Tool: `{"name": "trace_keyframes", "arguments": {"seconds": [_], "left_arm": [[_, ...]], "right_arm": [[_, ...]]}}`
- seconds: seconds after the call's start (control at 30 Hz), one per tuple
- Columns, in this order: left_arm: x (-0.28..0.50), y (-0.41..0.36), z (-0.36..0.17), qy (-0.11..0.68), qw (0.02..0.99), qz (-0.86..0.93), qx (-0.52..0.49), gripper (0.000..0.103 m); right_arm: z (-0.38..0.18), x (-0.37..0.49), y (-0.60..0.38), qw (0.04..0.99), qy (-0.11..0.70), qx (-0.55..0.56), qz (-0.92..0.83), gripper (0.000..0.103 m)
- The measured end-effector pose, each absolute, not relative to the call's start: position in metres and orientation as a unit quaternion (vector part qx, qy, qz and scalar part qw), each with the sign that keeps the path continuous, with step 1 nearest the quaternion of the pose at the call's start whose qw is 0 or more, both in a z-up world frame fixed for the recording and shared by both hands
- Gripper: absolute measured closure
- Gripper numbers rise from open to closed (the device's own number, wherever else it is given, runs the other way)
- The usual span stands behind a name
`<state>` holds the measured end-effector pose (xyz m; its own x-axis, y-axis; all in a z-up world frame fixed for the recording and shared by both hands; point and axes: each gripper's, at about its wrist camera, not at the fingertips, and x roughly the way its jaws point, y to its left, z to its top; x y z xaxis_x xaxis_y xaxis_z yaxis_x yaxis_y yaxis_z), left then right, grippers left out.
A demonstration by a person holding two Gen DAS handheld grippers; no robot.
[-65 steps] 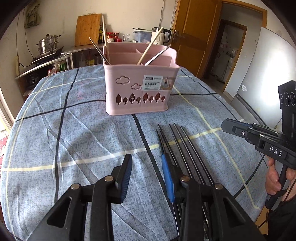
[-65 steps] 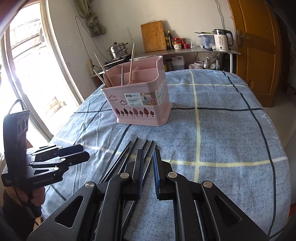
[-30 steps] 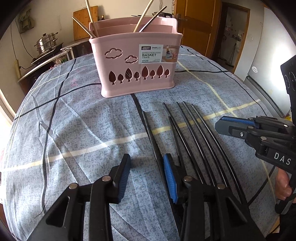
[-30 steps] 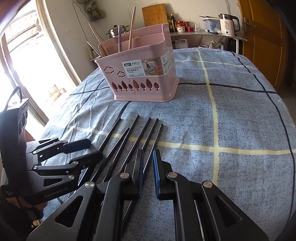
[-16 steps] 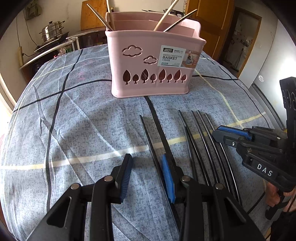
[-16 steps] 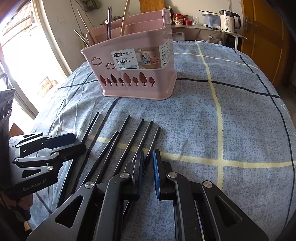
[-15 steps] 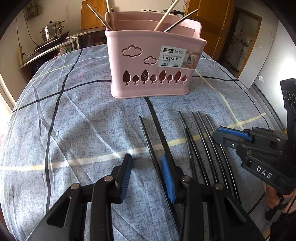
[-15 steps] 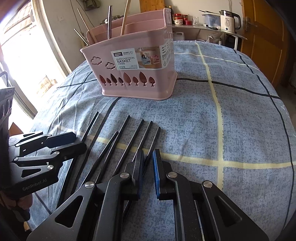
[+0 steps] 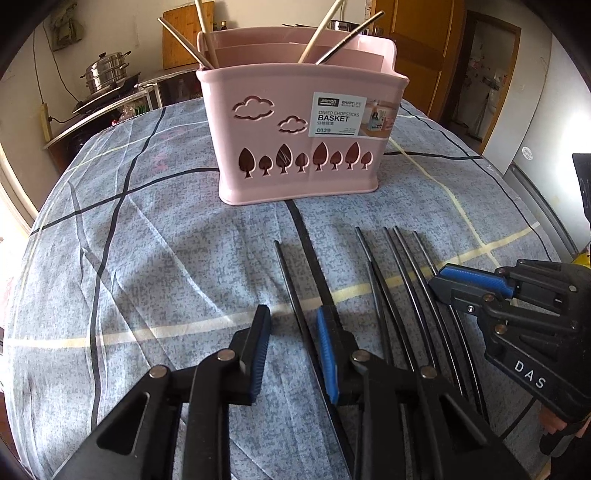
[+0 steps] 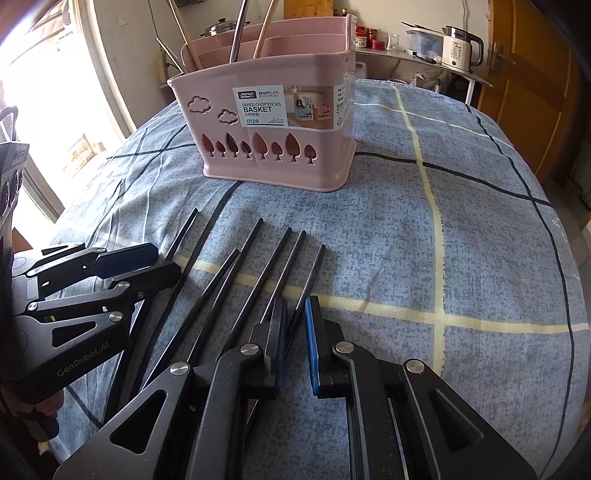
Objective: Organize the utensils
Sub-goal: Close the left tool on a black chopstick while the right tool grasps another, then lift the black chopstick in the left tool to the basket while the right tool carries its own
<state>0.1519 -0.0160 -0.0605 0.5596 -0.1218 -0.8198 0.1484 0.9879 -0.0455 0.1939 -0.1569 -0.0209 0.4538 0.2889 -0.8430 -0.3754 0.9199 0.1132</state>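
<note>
A pink divided chopstick basket point(image 9: 295, 129) point(image 10: 280, 122) stands on the table and holds several wooden and metal sticks. Several black chopsticks point(image 9: 391, 280) point(image 10: 258, 266) lie side by side on the blue cloth in front of it. My left gripper point(image 9: 293, 325) is open, low over the leftmost black chopstick point(image 9: 291, 288), which runs between its fingers. It also shows in the right wrist view point(image 10: 147, 267). My right gripper point(image 10: 295, 317) is open by a narrow gap around the rightmost chopstick point(image 10: 312, 273). It also shows in the left wrist view point(image 9: 443, 280).
The table carries a blue checked cloth point(image 10: 461, 221). Behind it are a counter with a steel pot point(image 9: 105, 74), a cutting board point(image 10: 314, 7) and a kettle point(image 10: 461, 48). A wooden door point(image 10: 535, 74) is at the right and a bright window point(image 10: 44, 74) at the left.
Both grippers have come lower and closer to the basket and the black chopsticks. The right gripper has closed in on the rightmost chopsticks. Jaw openings look unchanged.
</note>
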Motion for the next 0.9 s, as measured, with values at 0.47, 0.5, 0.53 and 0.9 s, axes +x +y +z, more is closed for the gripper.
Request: {"name": "trace_keyframes", "arguments": {"seconds": [0.47, 0.5, 0.53, 0.9], "left_arm": [[0.151, -0.006, -0.037, 0.453, 0.886, -0.098, -0.019, 0.095], [0.150, -0.005, -0.032, 0.448, 0.888, -0.101, -0.021, 0.095], [0.148, -0.003, -0.025, 0.442, 0.891, -0.104, -0.023, 0.095], [0.137, 0.013, 0.048, 0.363, 0.924, -0.119, -0.025, 0.097]], "right_arm": [[0.002, 0.197, -0.172, 0.859, 0.462, 0.001, 0.220, 0.098], [0.008, 0.197, -0.174, 0.862, 0.456, 0.004, 0.221, 0.098], [0.013, 0.197, -0.176, 0.865, 0.449, 0.008, 0.224, 0.098], [0.079, 0.195, -0.194, 0.898, 0.371, 0.038, 0.235, 0.098]]}}
